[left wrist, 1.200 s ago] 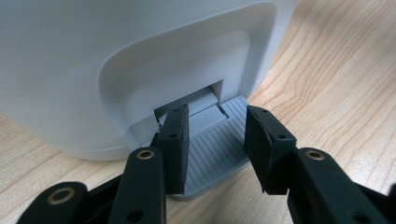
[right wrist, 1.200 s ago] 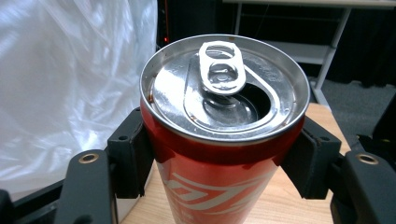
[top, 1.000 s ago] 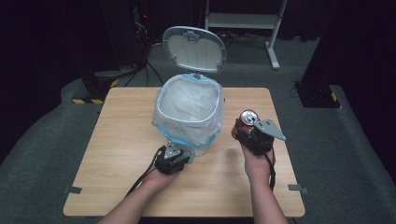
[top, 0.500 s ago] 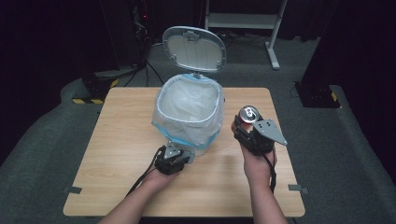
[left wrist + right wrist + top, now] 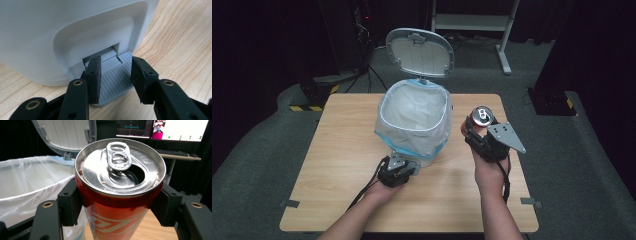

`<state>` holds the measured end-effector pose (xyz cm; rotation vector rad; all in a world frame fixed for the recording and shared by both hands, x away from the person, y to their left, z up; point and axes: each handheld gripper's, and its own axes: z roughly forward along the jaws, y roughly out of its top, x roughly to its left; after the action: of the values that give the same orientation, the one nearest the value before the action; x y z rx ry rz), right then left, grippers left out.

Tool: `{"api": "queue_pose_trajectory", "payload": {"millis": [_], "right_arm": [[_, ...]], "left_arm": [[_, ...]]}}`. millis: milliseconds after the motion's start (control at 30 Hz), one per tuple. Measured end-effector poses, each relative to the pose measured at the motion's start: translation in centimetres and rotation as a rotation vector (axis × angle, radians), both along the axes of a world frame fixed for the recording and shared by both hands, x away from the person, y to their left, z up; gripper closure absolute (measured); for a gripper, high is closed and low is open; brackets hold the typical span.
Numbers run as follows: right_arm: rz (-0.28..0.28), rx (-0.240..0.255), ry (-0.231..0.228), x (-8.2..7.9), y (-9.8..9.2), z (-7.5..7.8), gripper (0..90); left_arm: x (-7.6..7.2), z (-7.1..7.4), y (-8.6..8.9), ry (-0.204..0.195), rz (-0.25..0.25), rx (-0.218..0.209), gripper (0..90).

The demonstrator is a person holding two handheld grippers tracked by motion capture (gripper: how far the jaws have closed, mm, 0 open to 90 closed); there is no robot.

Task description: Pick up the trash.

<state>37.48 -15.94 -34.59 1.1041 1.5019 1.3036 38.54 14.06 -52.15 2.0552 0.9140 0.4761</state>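
A white pedal bin (image 5: 432, 131) with a clear bag stands mid-table, its lid (image 5: 419, 52) raised. My left gripper (image 5: 398, 163) is low at the bin's front base. In the left gripper view (image 5: 113, 63) its pads sit at either side of the grey ribbed pedal (image 5: 113, 80), shut on it. To the right of the bin, my right gripper (image 5: 478, 131) holds an opened red drink can (image 5: 482, 116) upright above the table. The right gripper view shows the can (image 5: 120, 170) clamped between both pads, with the bag's rim (image 5: 32, 160) to its left.
The wooden table (image 5: 337, 145) has bare room left of the bin and along the front edge. Beyond the table are a dark floor, a white desk frame (image 5: 472, 22) and a lit monitor (image 5: 162, 128).
My right gripper has lifted the can a little higher beside the bin. The left gripper has stayed on the pedal and the lid has stayed up.
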Motion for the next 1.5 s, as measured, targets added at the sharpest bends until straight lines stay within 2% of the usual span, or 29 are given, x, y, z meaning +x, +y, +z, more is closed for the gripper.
{"api": "queue_pose_trajectory", "payload": {"millis": [367,467,800,967,1133,1500], "right_arm": [[0.002,0.010,-0.069,-0.2,0.4,2.7,33.6],[0.004,0.013,-0.089,-0.3,0.7,3.5,33.6],[0.013,-0.004,-0.137,-0.2,1.9,5.7,33.6],[0.040,0.017,-0.157,-0.1,2.8,6.9,33.6],[0.074,0.012,-0.177,0.1,4.4,8.1,33.7],[0.139,0.013,-0.179,0.9,7.2,9.1,33.7]], "left_arm": [[0.0,0.0,0.1,0.001,-0.004,0.007,60.1],[0.0,0.0,0.0,0.002,0.003,-0.005,60.1],[0.0,0.0,0.0,0.000,0.000,-0.002,60.1],[0.0,0.0,0.0,0.003,-0.001,-0.001,60.1],[0.0,0.0,0.0,0.004,-0.001,-0.004,60.1],[0.0,0.1,0.1,0.009,-0.003,-0.001,60.0]]}}
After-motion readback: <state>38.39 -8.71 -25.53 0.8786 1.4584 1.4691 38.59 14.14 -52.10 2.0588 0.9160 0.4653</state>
